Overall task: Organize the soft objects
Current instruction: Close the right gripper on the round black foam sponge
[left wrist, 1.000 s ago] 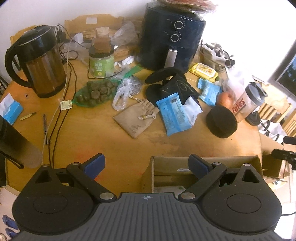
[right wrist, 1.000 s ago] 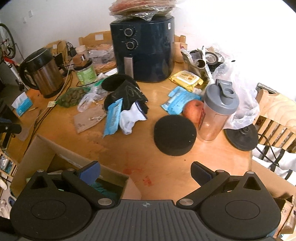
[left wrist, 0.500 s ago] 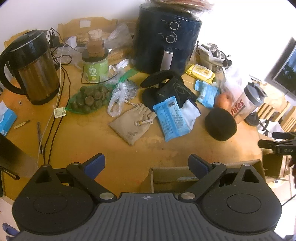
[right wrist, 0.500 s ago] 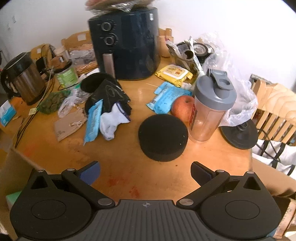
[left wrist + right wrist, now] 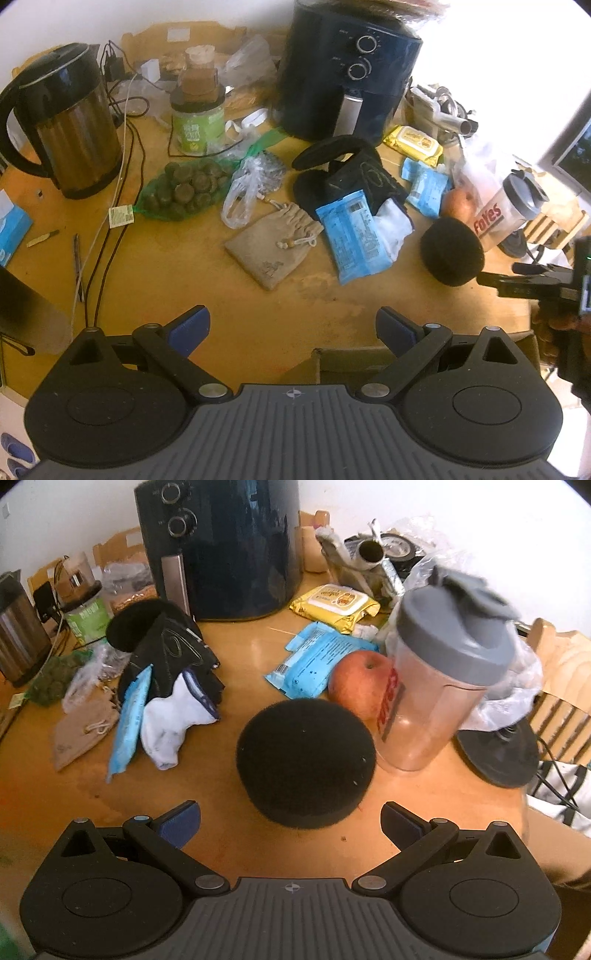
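I see a cluttered wooden surface (image 5: 229, 653) with an air fryer (image 5: 225, 546) at the back. My right gripper (image 5: 290, 819), jaws apart and empty, faces the black sponge (image 5: 306, 762), an apple (image 5: 360, 683) and shaker (image 5: 439, 672) crowding behind it. My left gripper (image 5: 293, 325) is likewise spread, empty.

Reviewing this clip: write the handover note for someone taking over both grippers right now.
Left gripper: open, empty, above the table edge.
Right gripper: open, empty, lined up on the black foam puck, not touching.
On the table: the puck beside the apple, white sock against the black cloth pile, tan drawstring pouch.
Cardboard box sits at the near edge.
Done: nothing visibly sorted.
Left: every soft item; the puck is likely next.
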